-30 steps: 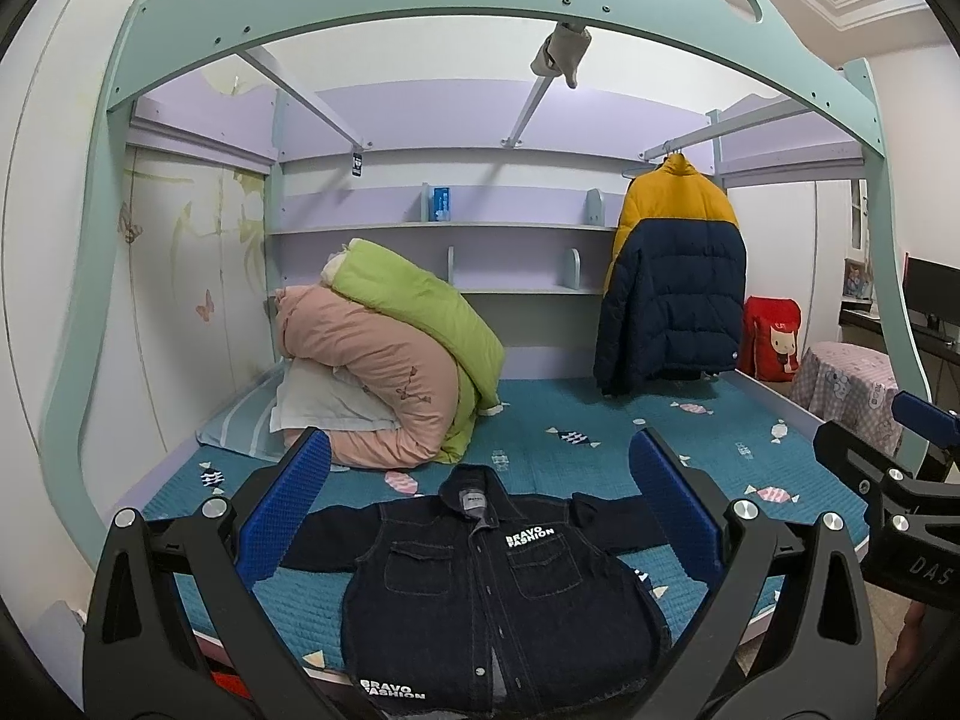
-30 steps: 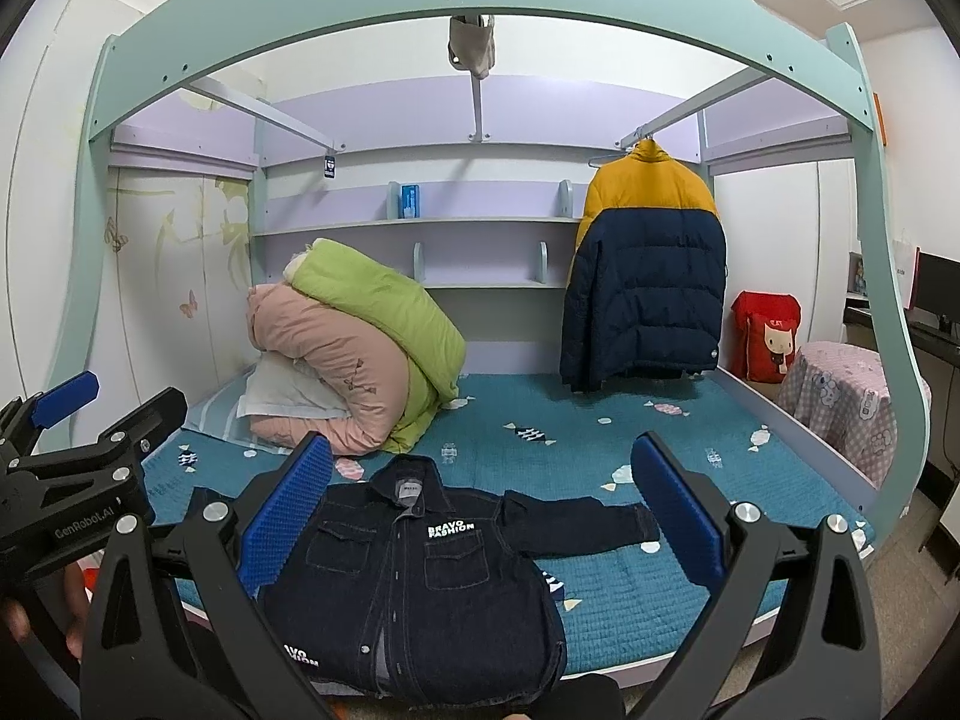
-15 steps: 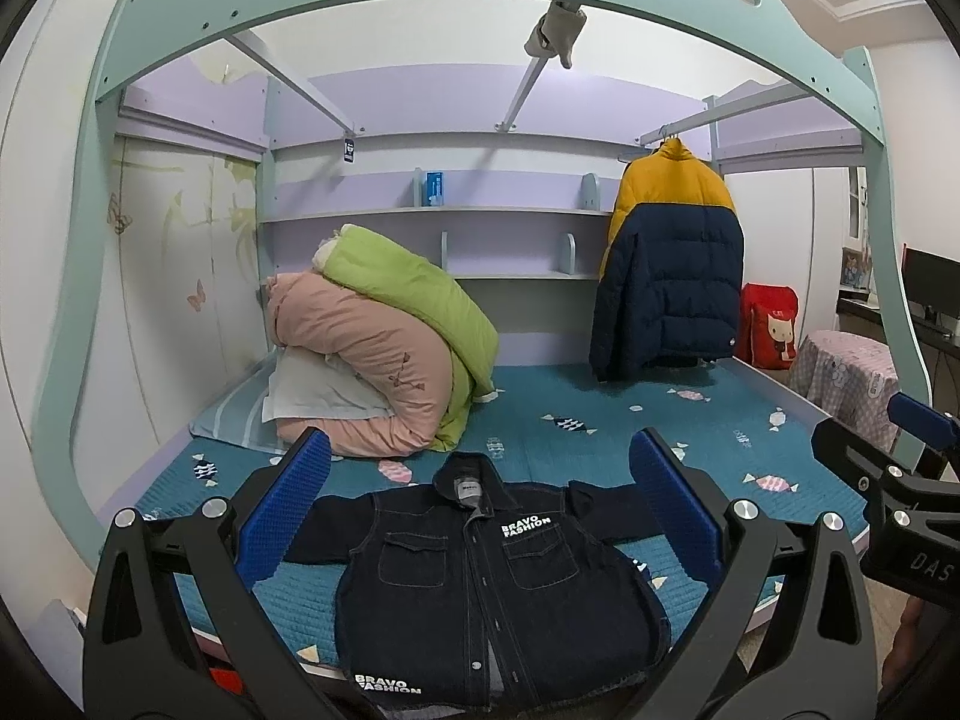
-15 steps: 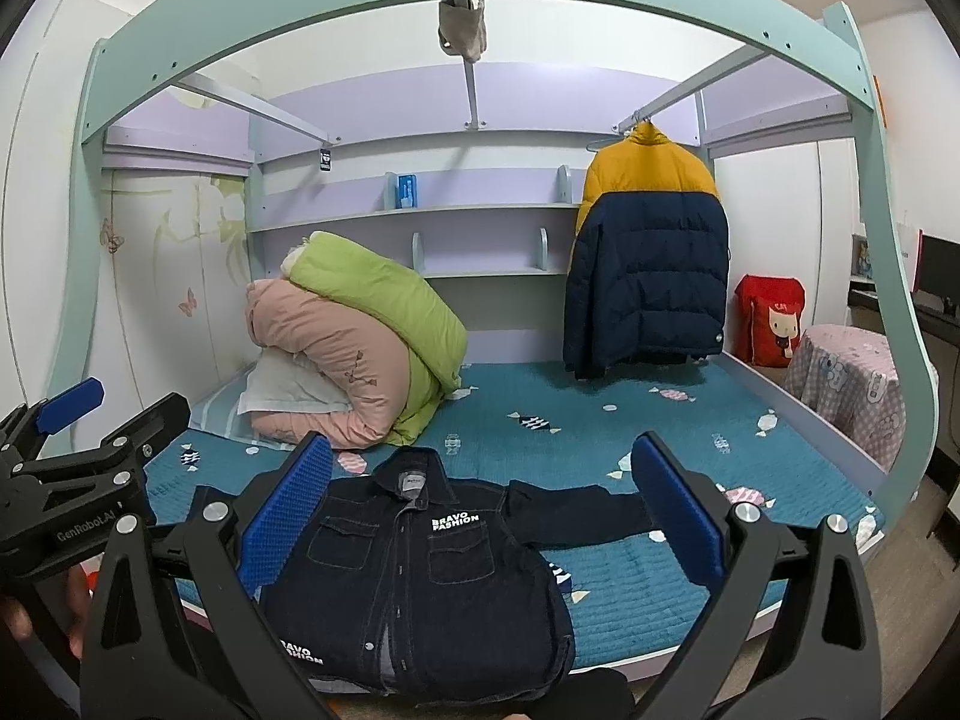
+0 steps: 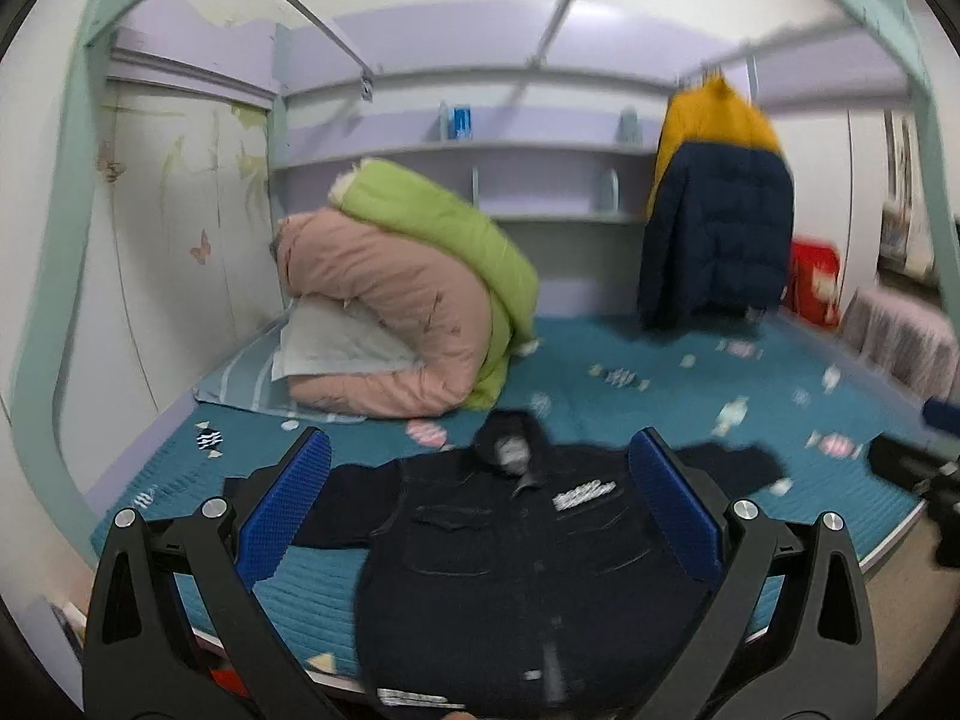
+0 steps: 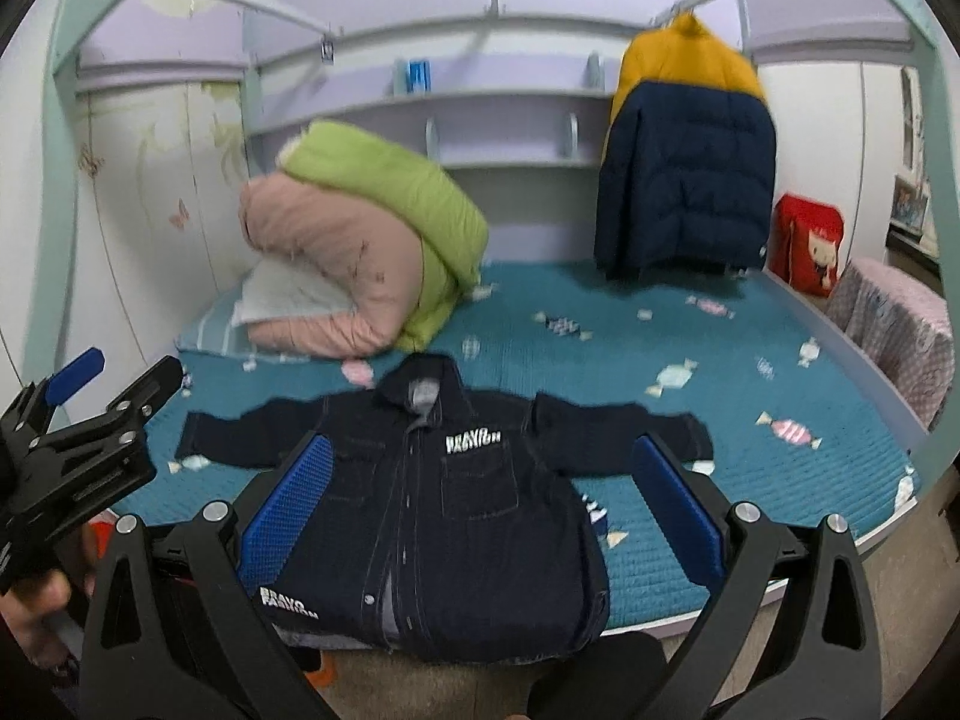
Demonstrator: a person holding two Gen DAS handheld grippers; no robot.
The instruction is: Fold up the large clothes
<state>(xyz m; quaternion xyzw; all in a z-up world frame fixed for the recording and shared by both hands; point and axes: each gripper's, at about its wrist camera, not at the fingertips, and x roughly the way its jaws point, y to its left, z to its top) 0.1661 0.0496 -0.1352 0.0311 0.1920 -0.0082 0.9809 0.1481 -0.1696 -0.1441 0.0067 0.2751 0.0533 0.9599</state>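
Jacket (image 6: 456,516) is spread flat, front up, on the bed (image 6: 720,372) with sleeves out, nothing folded yet. Both the left gripper (image 5: 480,510) and right gripper (image 6: 480,504) hover wide open, empty. Guessing next: grab a sleeve each.

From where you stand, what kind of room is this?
Most likely a child's bedroom: a bed with a teal candy-print cover, rolled quilts piled at its far end, and a puffer coat hanging from the frame.
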